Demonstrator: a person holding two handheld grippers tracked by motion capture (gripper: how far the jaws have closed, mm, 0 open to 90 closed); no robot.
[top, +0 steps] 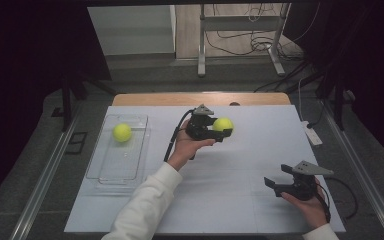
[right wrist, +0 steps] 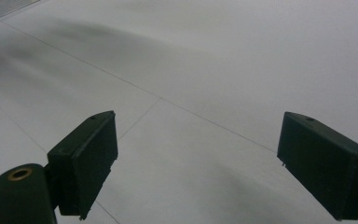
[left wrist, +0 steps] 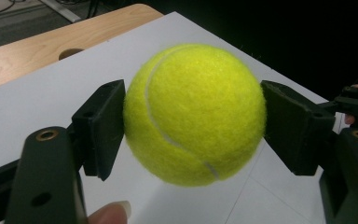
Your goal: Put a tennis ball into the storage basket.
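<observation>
Nearest the high camera, your white sleeve (top: 140, 210) comes up from the bottom edge to your left hand (top: 187, 146), which carries the left gripper (top: 223, 131) over the middle of the white table (top: 220, 200).

Left gripper: jaws clamped on a yellow tennis ball (top: 223, 124). In the left gripper view the ball (left wrist: 195, 114) sits squarely between the two black pads (left wrist: 103, 126), touched on both sides, its white seam curving down the face turned to the camera. Ball is lifted clear of the tabletop; white surface shows beneath it. One of your fingertips (left wrist: 109, 213) shows at the bottom edge of that view.

Right gripper (top: 272, 184): low and near the table's right front corner, well apart from the left one, held in your right hand (top: 312, 205). Jaws spread wide, nothing between them. In the right gripper view the pads (right wrist: 86, 158) frame bare white tabletop with thin seam lines crossing it.

Clear plastic tray (top: 111, 170): lies on the left part of the table, long side running away from you. Second tennis ball (top: 122, 132) rests inside it, toward the far end.

Wooden table edge (top: 145, 98) shows beyond the white sheet. Black cable (top: 171, 142) trails down from the left gripper beside your wrist.
</observation>
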